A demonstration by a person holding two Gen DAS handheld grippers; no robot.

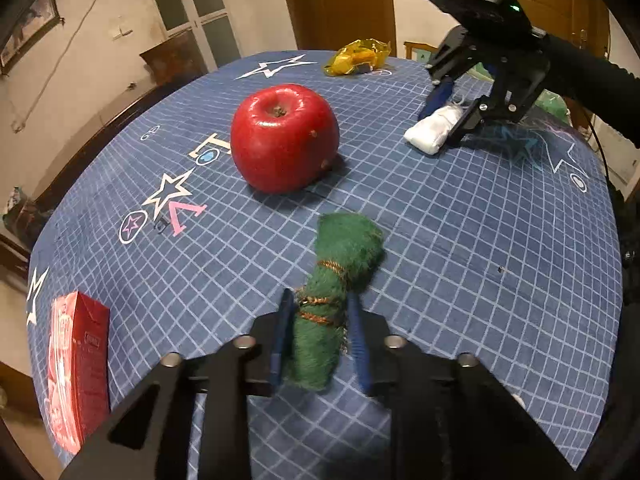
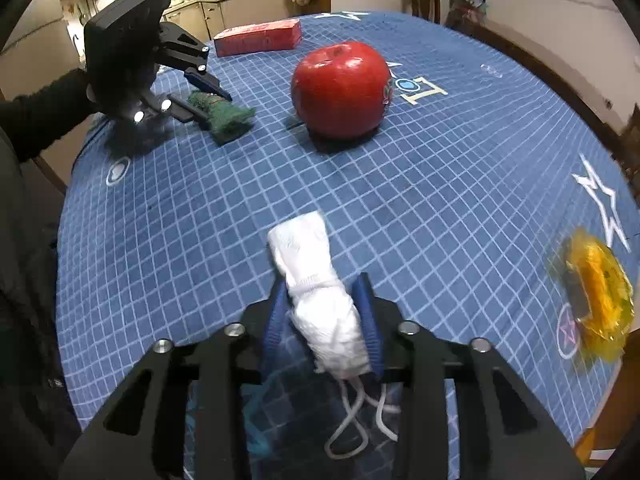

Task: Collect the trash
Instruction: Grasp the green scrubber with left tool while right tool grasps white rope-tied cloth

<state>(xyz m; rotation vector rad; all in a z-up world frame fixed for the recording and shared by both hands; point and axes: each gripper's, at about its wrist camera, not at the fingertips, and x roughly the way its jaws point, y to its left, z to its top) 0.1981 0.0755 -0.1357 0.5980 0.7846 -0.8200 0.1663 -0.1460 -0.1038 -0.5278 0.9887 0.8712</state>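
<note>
Our left gripper (image 1: 320,328) clamps one rolled green scouring pad (image 1: 336,300); our right gripper (image 2: 326,312) clamps one rolled white face mask (image 2: 320,292). On the blue grid-patterned tablecloth (image 1: 460,240) we count one shiny red apple (image 1: 284,136), one red cardboard box (image 1: 78,368) near left, and one crumpled yellow plastic wrapper (image 1: 358,57) far.

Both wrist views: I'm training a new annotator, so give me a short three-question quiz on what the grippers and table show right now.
1. True or false: the left gripper is closed on a green cloth roll.
2. Multiple choice: the right gripper holds A) the red apple B) a rolled white face mask C) the red carton.
3. Fill in: the crumpled wrapper lying apart on the tablecloth is ____ in colour.

Key: 1 true; 2 B; 3 yellow.
</note>
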